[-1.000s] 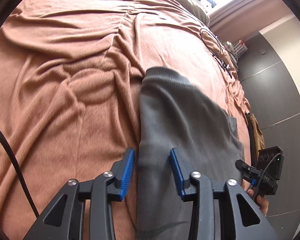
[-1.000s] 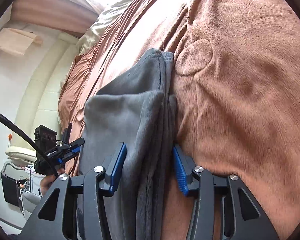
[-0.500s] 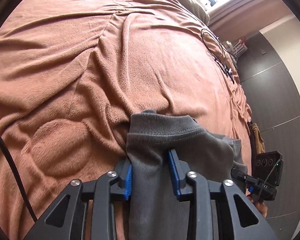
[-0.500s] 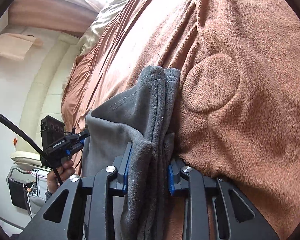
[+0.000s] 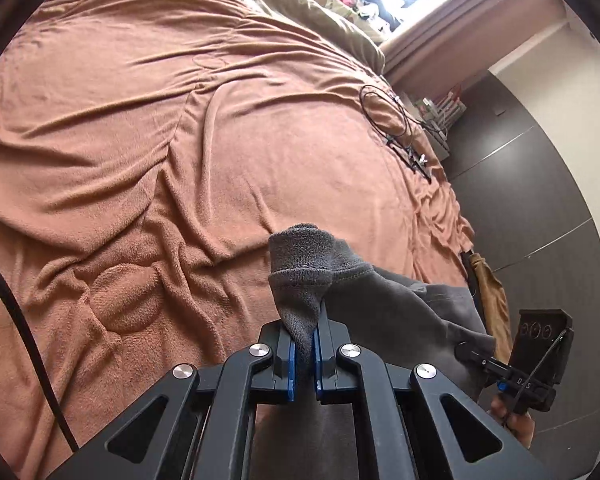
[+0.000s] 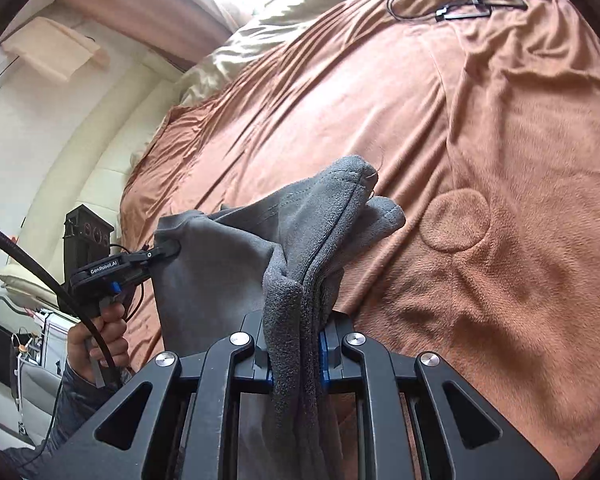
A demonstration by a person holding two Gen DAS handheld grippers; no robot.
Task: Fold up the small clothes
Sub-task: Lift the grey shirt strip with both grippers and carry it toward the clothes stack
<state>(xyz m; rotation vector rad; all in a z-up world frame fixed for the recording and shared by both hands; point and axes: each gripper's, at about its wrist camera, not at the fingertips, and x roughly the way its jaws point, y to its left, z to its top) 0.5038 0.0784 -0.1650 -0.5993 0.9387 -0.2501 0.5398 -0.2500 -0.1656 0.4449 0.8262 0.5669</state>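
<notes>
A small grey garment point(image 5: 300, 264) hangs lifted off the brown blanket point(image 5: 180, 160), stretched between both grippers. My left gripper point(image 5: 304, 344) is shut on one bunched corner, and the cloth fills the gap between its blue pads. In the right wrist view my right gripper point(image 6: 296, 344) has several folded layers of the garment point(image 6: 228, 264) between its pads, which press on them as the jaws are closing. The left gripper point(image 6: 168, 250) shows at the left of that view, pinching the far corner. The right gripper point(image 5: 480, 356) appears at the lower right of the left wrist view.
The brown blanket point(image 6: 500, 160) covers a wide bed, wrinkled, with round embossed patches. Black cables point(image 5: 384, 116) lie near its far edge, by an olive duvet point(image 5: 300, 4). Dark wardrobe doors point(image 5: 540, 200) stand beyond the bed. A hand point(image 6: 96, 336) holds the left gripper's handle.
Both grippers went from open around the flat garment to closed on it. They then rose and lifted the garment off the blanket, so it now hangs between them.
</notes>
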